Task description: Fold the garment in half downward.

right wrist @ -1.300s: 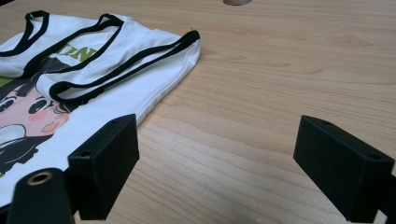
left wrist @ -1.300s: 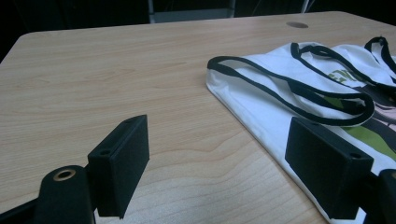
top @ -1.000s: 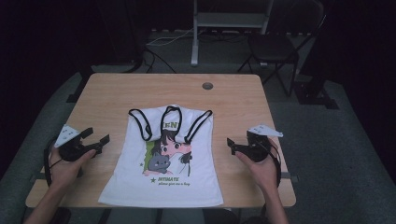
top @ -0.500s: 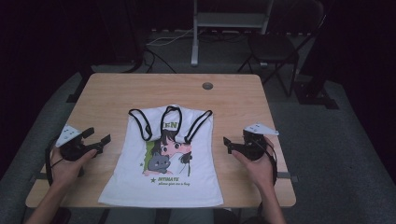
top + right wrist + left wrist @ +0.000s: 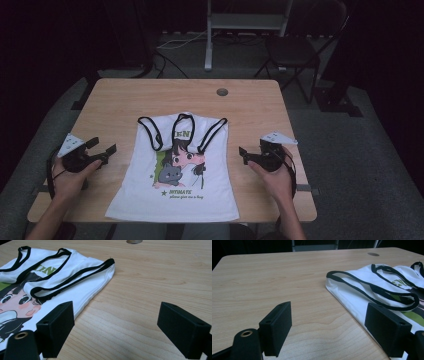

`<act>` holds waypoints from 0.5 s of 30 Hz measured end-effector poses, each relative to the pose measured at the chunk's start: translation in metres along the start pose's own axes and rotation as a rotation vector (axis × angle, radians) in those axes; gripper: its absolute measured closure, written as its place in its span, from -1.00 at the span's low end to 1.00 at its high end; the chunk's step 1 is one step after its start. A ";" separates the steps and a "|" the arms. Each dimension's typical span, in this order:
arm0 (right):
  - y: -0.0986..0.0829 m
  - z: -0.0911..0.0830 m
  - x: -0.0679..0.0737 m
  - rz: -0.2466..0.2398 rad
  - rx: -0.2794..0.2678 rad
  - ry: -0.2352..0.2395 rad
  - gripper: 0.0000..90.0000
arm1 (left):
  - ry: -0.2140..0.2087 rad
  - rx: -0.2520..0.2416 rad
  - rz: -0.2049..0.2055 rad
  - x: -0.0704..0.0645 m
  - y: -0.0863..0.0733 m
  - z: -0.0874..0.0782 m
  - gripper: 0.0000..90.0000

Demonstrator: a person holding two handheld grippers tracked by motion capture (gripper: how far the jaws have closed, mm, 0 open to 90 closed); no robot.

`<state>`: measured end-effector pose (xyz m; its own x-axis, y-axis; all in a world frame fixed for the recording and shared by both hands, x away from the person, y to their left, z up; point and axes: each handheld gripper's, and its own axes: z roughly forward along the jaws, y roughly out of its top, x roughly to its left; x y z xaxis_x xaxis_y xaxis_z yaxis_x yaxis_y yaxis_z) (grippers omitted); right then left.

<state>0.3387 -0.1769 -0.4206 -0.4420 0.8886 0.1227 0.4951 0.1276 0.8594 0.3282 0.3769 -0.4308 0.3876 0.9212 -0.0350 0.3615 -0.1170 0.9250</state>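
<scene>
So far we have touched nothing: the white tank top [image 5: 175,175] lies flat and face up in the middle of the wooden surface [image 5: 115,107], its cartoon print showing, its black-trimmed straps toward the far edge and its hem at the near edge. We judge that the work in hand is folding or otherwise handling this garment, and that all of it is left to do, since no edge is lifted or turned over.

Our left gripper [image 5: 102,150] rests on the surface just beside the top's left side, jaws spread wide and holding nothing; in the left gripper view one jaw sits at the cloth's edge. Our right gripper [image 5: 244,154] sits just beside the right side, jaws likewise spread and empty, with bare wood between them in the right gripper view.

Nothing on the surface blocks either approach. A round cable hole [image 5: 222,92] lies well beyond the straps. Past the far edge, on the floor, stand a chair [image 5: 292,50] and a metal stand [image 5: 209,47].
</scene>
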 end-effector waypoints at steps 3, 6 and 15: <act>0.000 0.001 0.000 -0.001 0.003 0.001 -0.70 | -0.006 0.002 0.003 0.000 0.001 0.002 -0.53; 0.004 0.007 -0.001 0.001 0.005 0.002 -0.70 | -0.015 0.001 0.009 -0.003 0.006 0.011 -0.53; 0.025 0.047 -0.002 0.001 0.048 0.018 -0.70 | -0.049 0.078 0.023 0.005 0.037 0.063 -0.53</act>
<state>0.3873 -0.1545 -0.4226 -0.4550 0.8805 0.1328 0.5309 0.1486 0.8343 0.3966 0.3543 -0.4205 0.4367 0.8990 -0.0343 0.4164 -0.1682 0.8935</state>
